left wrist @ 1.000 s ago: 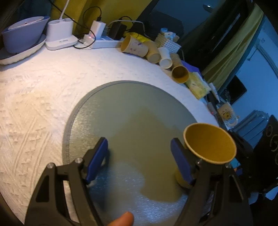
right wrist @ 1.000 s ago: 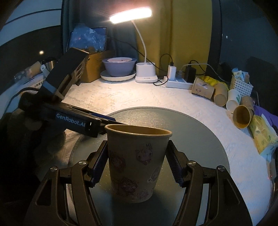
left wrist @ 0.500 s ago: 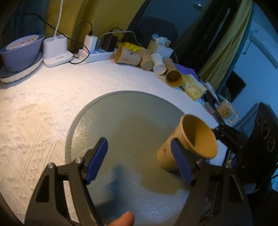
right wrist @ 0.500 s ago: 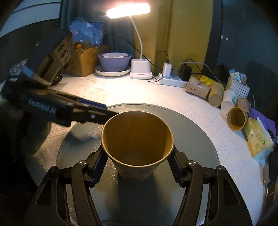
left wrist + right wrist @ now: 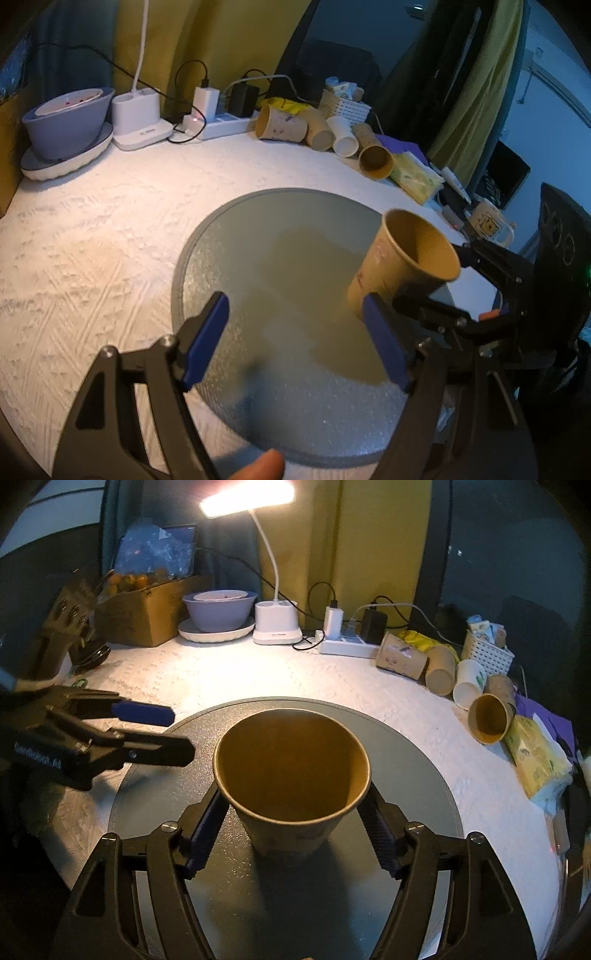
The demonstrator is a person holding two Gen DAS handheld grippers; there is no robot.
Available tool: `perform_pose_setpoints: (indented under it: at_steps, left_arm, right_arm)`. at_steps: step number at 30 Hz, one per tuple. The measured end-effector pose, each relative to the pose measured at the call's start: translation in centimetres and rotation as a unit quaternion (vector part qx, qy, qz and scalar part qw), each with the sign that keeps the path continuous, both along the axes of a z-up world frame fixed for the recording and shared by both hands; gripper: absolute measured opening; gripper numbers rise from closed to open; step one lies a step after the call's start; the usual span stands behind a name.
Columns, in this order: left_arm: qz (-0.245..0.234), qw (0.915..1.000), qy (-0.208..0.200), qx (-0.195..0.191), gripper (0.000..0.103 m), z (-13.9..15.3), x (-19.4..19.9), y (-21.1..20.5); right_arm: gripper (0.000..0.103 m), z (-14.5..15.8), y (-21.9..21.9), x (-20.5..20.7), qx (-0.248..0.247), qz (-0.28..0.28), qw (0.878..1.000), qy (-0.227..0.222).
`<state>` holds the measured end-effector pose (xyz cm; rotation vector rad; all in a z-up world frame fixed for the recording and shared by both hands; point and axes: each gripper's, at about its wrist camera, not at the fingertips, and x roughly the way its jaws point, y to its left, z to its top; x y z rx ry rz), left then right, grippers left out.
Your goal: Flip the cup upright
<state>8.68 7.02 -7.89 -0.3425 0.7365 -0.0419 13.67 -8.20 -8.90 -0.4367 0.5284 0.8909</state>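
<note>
Cup (image 5: 291, 775), a brown paper one with printed figures on its wall, stands mouth-up over the round grey mat (image 5: 424, 775), its empty inside facing the right wrist camera. The right hand-held gripper (image 5: 291, 834) has its blue pads (image 5: 207, 827) pressed against the cup's lower sides, one on each side, so it is holding the cup. In the left wrist view the same cup (image 5: 406, 266) appears tilted at the mat's right edge, with the right hand-held gripper's black frame behind it.

The left hand-held gripper (image 5: 299, 343) hangs above the mat (image 5: 277, 258) with its pads (image 5: 205, 339) spread wide and nothing between them, apart from the cup.

A white textured cloth (image 5: 92, 240) covers the worktop around the mat. Along the back lie several paper cups on their sides (image 5: 443, 664), next to a white power strip (image 5: 347, 646), a lit desk lamp (image 5: 275, 627), and a grey bowl on a plate (image 5: 218, 609).
</note>
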Motion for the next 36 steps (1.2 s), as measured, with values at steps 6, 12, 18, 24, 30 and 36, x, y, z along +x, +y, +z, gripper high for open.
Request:
perform_pose_setpoints:
  at_steps: [6,12,18,24,30,36]
  left_arm:
    - [-0.011,0.9997,-0.021,0.012,0.076,0.8,-1.9,-0.8]
    - [-0.021,0.998,-0.047,0.036,0.076,1.8,-4.1,-2.1]
    - [-0.034,0.9969,-0.055,0.046,0.076,2.6,-5.8,-3.8]
    - [-0.045,0.9948,-0.077,0.049,0.076,3.8,-7.4,-5.6]
    - [-0.053,0.99,-0.117,0.057,0.076,5.9,-8.4,-7.1]
    - [-0.041,0.9845,-0.154,0.074,0.076,8.0,-9.5,-7.8]
  right_arm:
    - [0.075,0.6,-1.4,-0.9,0.013,-0.038,0.999,0.009]
    - [0.075,1.4,-3.3,-3.0,0.029,-0.061,0.998,0.007]
    - [0.075,2.3,-5.3,-5.4,0.048,-0.072,0.996,0.004]
    - [0.075,3.5,-7.1,-7.2,0.075,-0.084,0.994,0.003]
    - [0.075,5.0,-8.3,-8.6,0.083,-0.105,0.991,-0.006]
    - [0.075,7.0,-9.5,-9.9,0.102,-0.125,0.987,-0.025]
